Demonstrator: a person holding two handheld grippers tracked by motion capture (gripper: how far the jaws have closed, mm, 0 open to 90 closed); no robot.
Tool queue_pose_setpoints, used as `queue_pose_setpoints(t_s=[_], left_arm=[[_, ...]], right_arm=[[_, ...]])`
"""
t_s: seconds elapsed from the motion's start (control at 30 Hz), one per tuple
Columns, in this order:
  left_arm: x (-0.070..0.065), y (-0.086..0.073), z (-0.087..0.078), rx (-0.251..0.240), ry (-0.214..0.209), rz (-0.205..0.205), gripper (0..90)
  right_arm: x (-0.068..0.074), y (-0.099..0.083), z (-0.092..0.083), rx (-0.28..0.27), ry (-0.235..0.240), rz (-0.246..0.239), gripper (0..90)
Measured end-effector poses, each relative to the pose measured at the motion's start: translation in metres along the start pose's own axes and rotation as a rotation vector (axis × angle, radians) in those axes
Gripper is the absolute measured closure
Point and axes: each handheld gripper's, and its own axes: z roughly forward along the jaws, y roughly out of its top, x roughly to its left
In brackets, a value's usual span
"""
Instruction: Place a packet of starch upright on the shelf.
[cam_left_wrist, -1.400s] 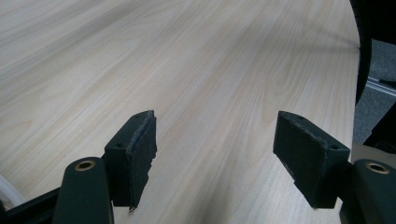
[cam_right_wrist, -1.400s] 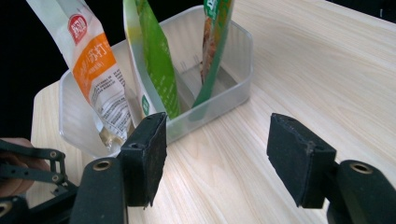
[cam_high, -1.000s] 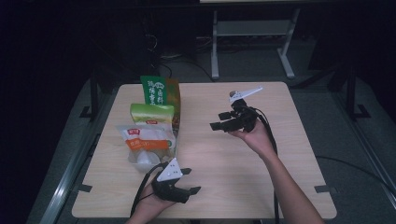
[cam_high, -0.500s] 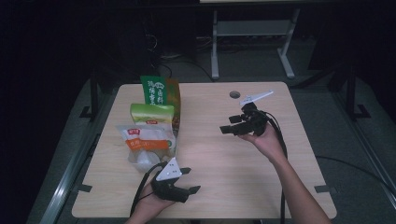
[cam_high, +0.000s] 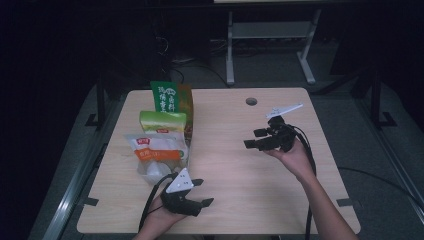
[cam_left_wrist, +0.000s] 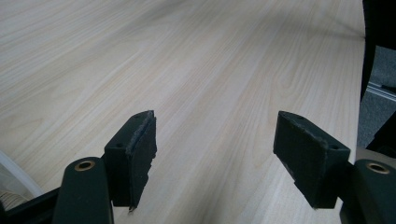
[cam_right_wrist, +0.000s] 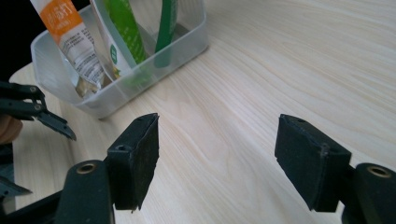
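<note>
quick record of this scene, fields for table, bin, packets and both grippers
table: light wood
bin: clear plastic, at the table's left side
packets: upright in the bin; orange and white packet nearest the person, light green packet behind it, dark green packet farthest
left gripper: open, nothing between its fingers, near the front edge
right gripper: fingers just opening, nothing between them, pointing toward the bin

A pale wood-grain pattern is shown on the surface (cam_high: 235, 170). Both the left gripper (cam_high: 200, 192) and the right gripper (cam_high: 255, 138) are seen in black, each topped by a light grey plate. A clear bin (cam_right_wrist: 182, 51) is seen holding a white-and-orange packet (cam_high: 152, 150), a light green packet (cam_high: 162, 121) and a dark green packet with white lettering (cam_high: 167, 96).
</note>
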Motion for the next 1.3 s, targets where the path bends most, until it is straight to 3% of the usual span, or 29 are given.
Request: queue_pose_setpoints(t_s=[0.97,1.3], left_arm=[[0.002,-0.001,-0.002,-0.008,0.006,-0.01,29.7],[0.002,-0.002,-0.002,-0.013,0.008,-0.019,29.8]], right_arm=[[-0.015,-0.064,-0.031,-0.007,-0.037,0.087,29.4],[-0.015,-0.082,-0.039,-0.012,-0.048,0.094,29.5]])
